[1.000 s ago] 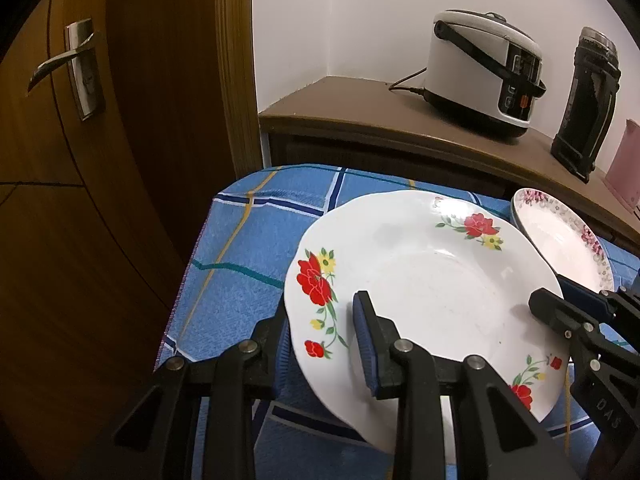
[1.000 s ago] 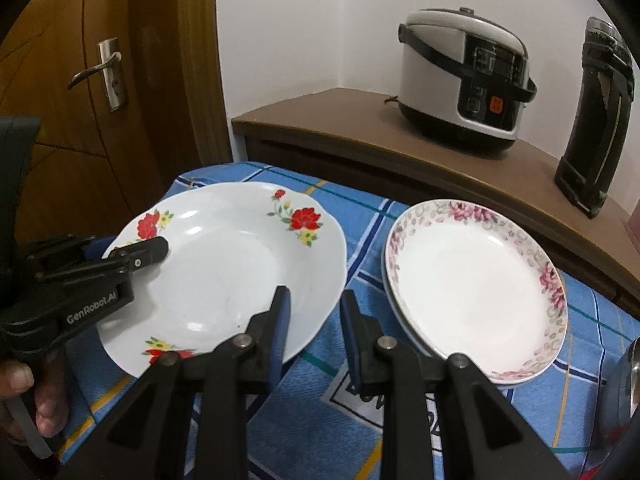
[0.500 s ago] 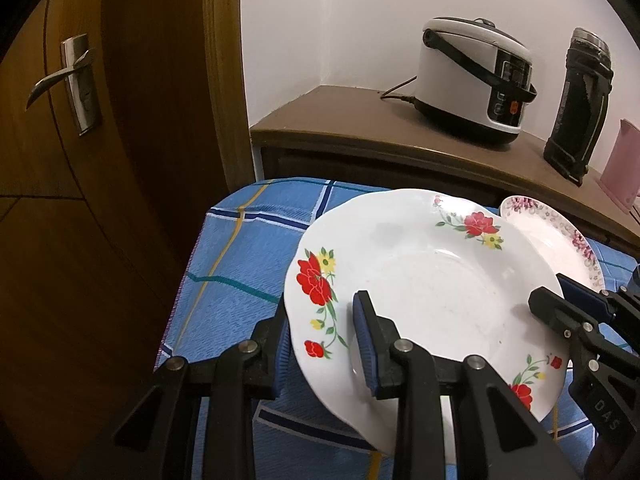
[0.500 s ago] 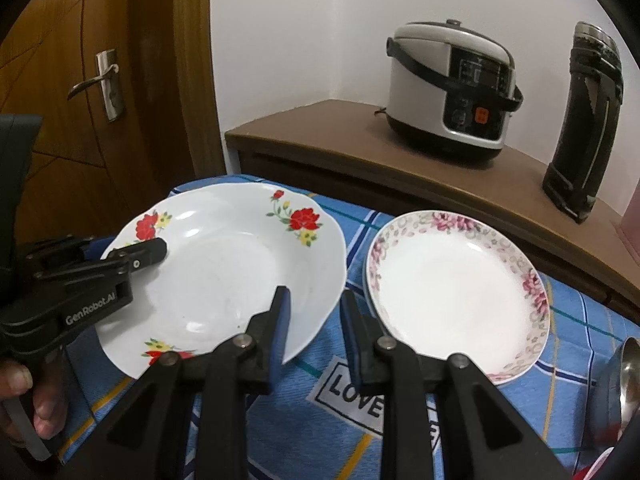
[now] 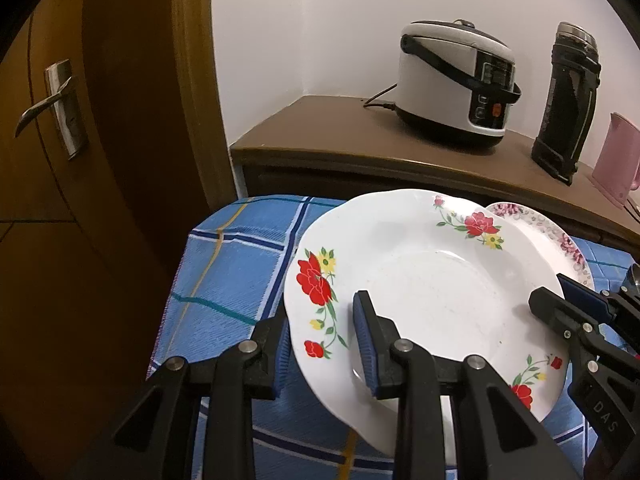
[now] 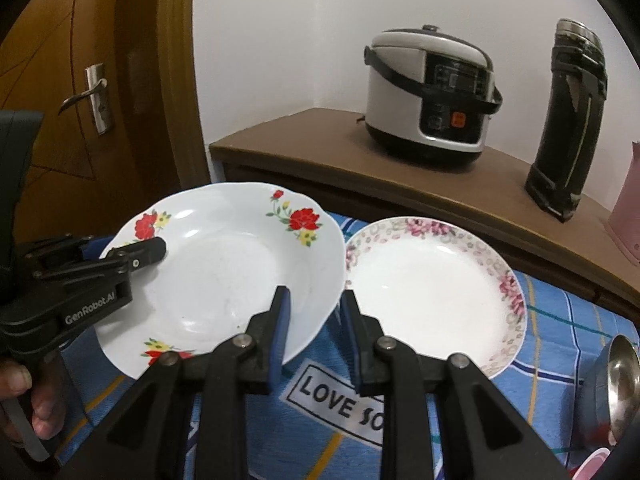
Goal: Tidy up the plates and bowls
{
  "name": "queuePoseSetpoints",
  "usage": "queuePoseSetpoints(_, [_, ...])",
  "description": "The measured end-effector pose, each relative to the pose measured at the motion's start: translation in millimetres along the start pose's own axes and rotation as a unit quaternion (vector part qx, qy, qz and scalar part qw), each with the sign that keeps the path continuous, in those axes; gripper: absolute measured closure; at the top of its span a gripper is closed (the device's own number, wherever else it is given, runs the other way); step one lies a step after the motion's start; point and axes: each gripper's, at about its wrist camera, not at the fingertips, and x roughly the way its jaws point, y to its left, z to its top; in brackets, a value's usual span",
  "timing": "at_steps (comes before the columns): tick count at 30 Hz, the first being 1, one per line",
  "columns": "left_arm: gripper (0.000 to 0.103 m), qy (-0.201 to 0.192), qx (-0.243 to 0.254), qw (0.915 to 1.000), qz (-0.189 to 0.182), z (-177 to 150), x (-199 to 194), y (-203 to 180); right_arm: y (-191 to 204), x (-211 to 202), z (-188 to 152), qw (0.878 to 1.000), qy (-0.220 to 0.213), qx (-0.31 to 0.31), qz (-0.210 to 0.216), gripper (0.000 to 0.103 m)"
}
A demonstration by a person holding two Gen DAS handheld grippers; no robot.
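Observation:
A white plate with red flowers [image 5: 432,280] is held up off the blue checked tablecloth [image 5: 232,264]. My left gripper [image 5: 320,320] is shut on its left rim. My right gripper [image 6: 314,300] is shut on its right rim. The plate also shows in the right wrist view [image 6: 224,272]. A white plate with a pink flower rim [image 6: 432,288] lies on the cloth just to the right of it, partly hidden behind the held plate in the left wrist view [image 5: 560,236].
A steel bowl [image 6: 616,380] sits at the right edge of the table. Behind the table is a brown cabinet [image 6: 320,148] with a rice cooker [image 6: 432,92], a black flask [image 6: 568,120] and a pink jug [image 5: 616,160]. A wooden door [image 5: 60,160] is at the left.
Both grippers have lifted the red-flower plate higher and carried it to the right, towards the pink-rimmed plate. Its far edge now overlaps that plate in the left wrist view.

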Motion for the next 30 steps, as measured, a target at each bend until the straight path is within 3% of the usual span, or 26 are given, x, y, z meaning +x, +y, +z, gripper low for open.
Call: queuePoseSetpoints(30, [0.071, -0.03, 0.072, 0.9957, -0.051, 33, -5, -85, -74, -31, 7, 0.995, -0.027, 0.059, -0.078, 0.078])
